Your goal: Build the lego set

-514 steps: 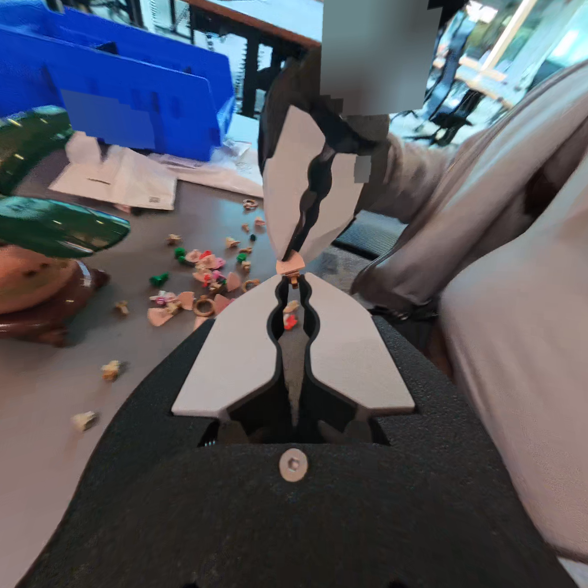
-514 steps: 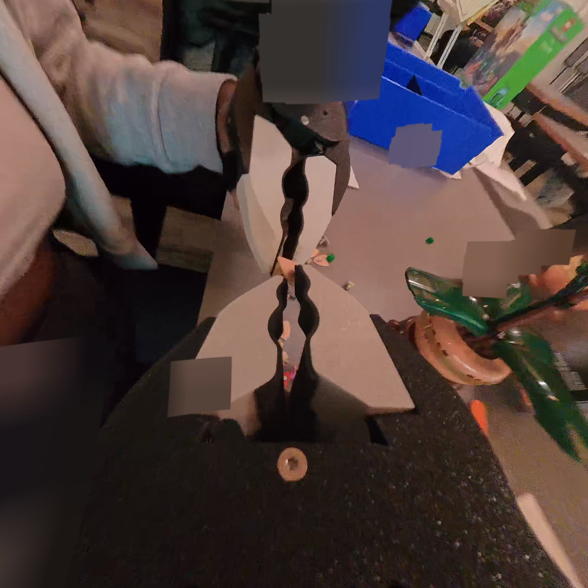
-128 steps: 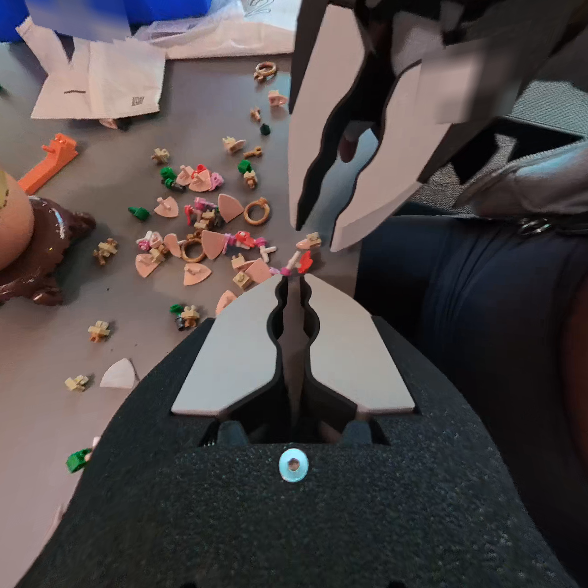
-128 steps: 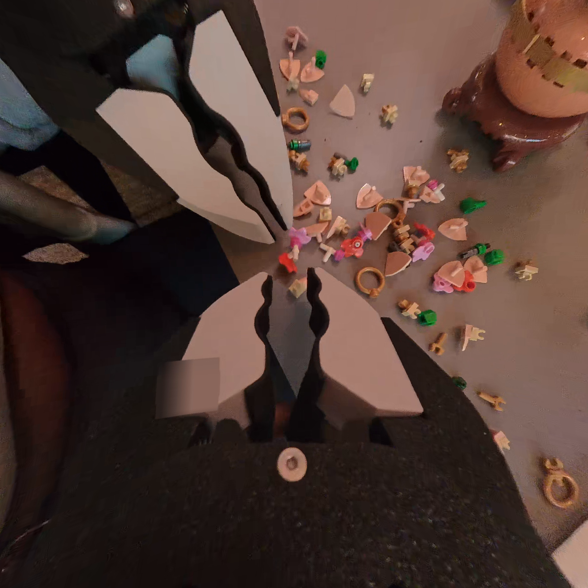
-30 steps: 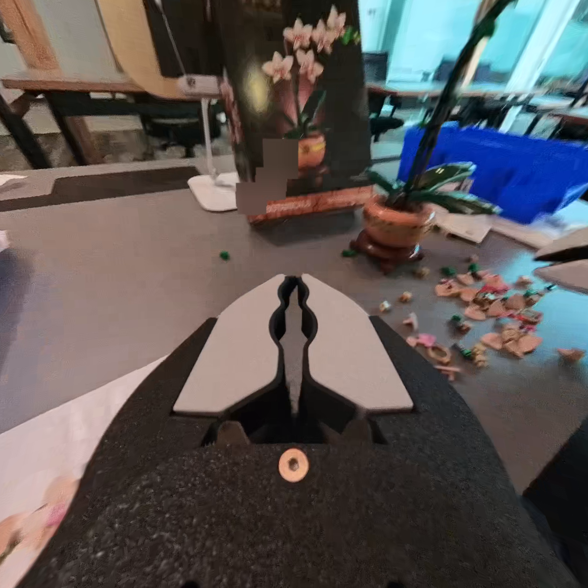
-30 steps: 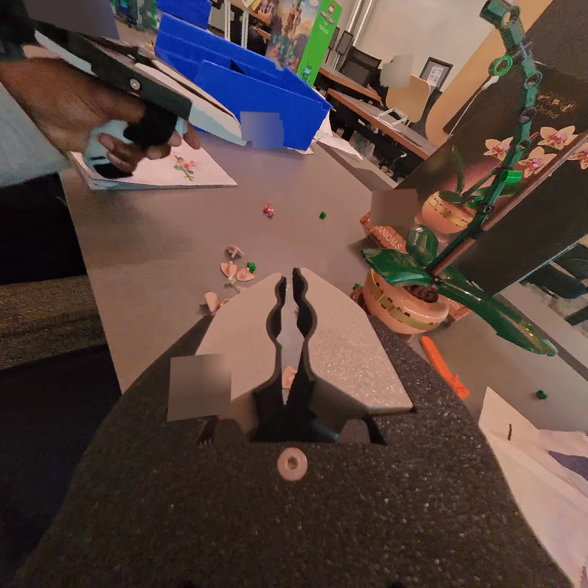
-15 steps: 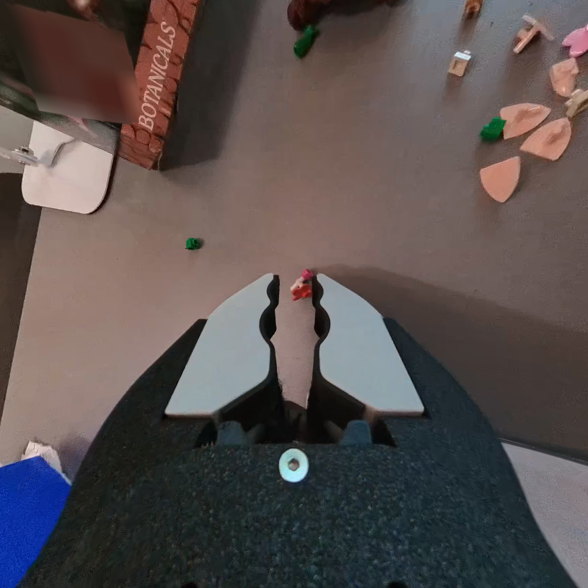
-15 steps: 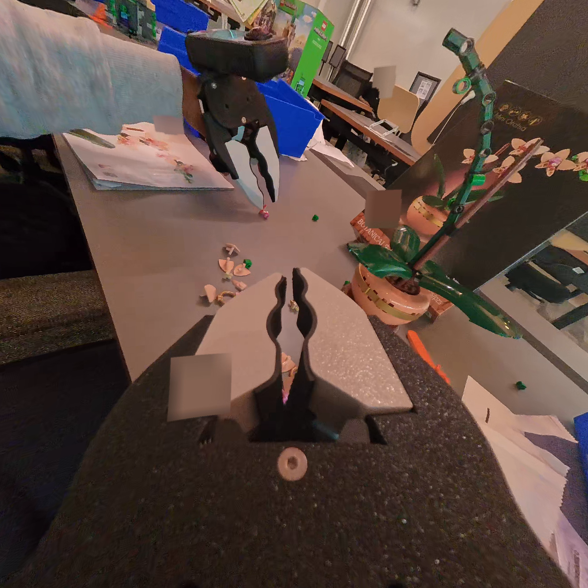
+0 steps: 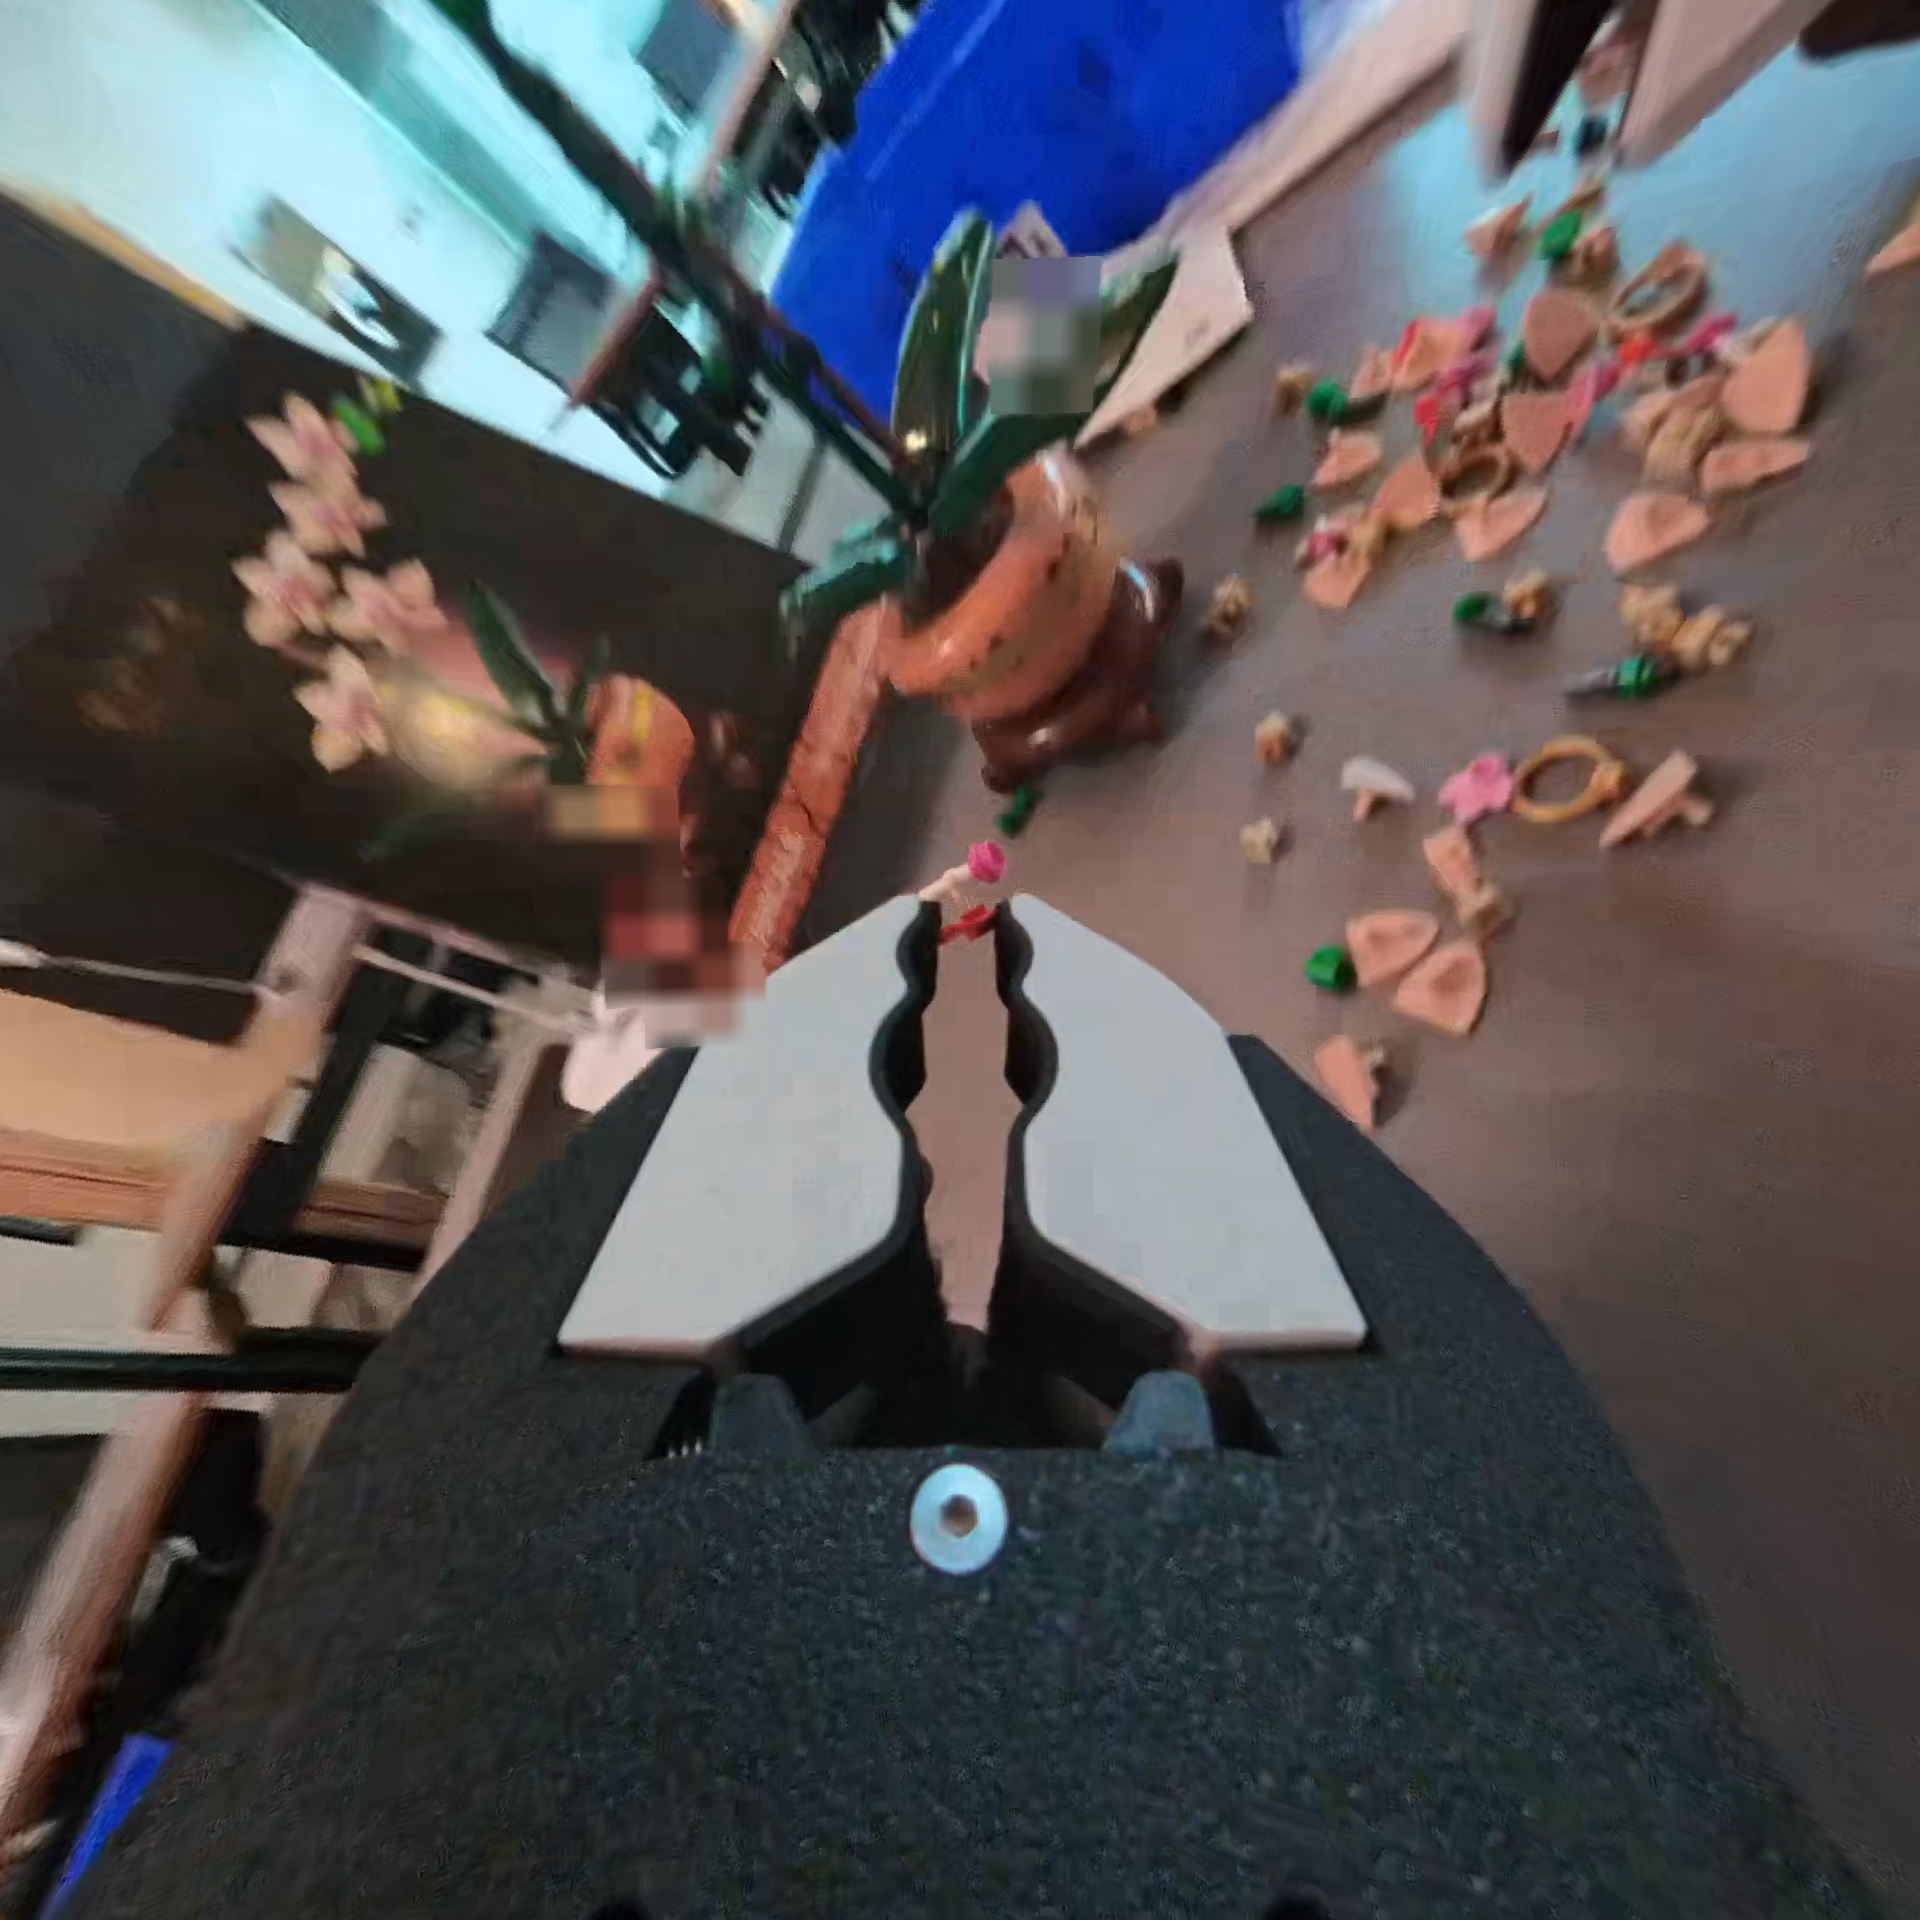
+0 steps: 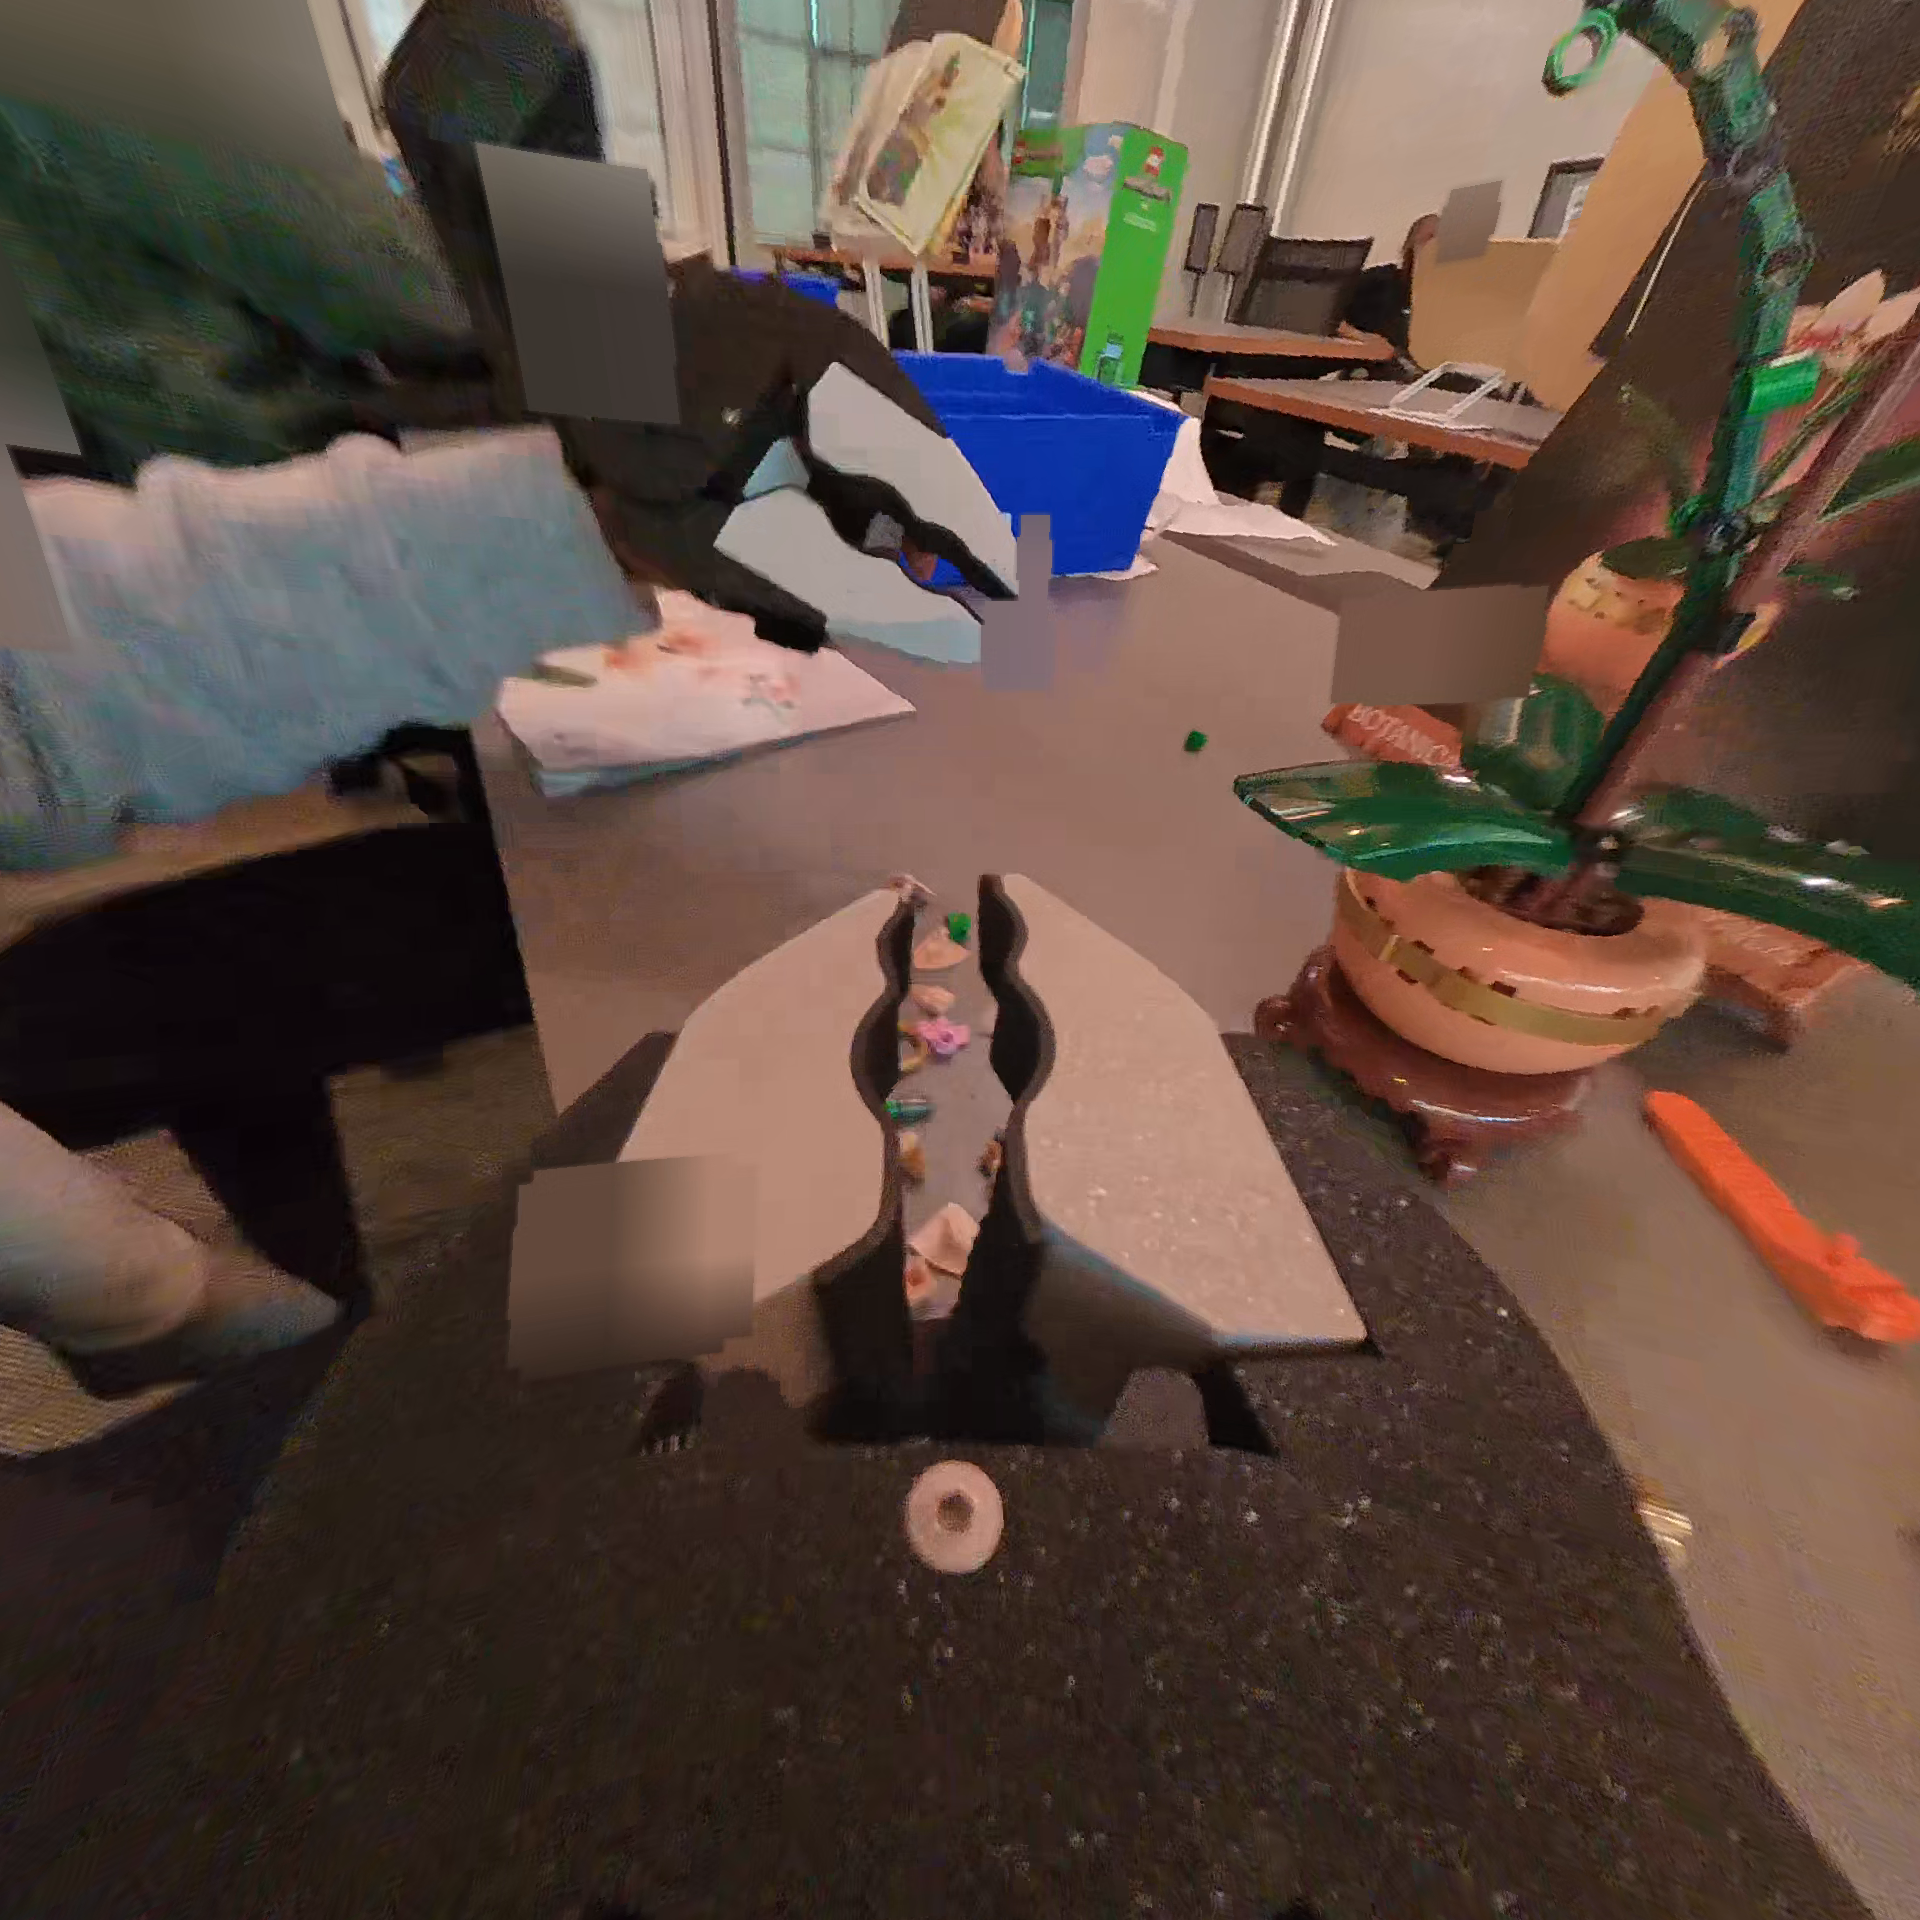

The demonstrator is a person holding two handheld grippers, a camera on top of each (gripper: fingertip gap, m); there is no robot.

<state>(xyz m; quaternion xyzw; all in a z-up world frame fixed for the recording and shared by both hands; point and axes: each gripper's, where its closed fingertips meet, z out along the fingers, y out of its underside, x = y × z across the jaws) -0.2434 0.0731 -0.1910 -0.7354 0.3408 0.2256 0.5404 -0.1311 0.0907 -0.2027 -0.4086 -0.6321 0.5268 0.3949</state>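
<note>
Lego stamen piece (image 9: 966,902), lying on the table half a second ago, now rides pinched in the left gripper (image 9: 966,920); right gripper (image 10: 948,906) hovers slightly parted, empty; attaching comes next.

Printed lettering on two boxes, words withheld

White capitals ran along the brown brick-patterned strip (image 10: 1390,736) at the foot of the dark set box (image 10: 1621,436), partly masked. The green box (image 10: 1132,239) far behind bore a small red logo, too small to read. The left wrist view was too blurred for any writing.
</note>
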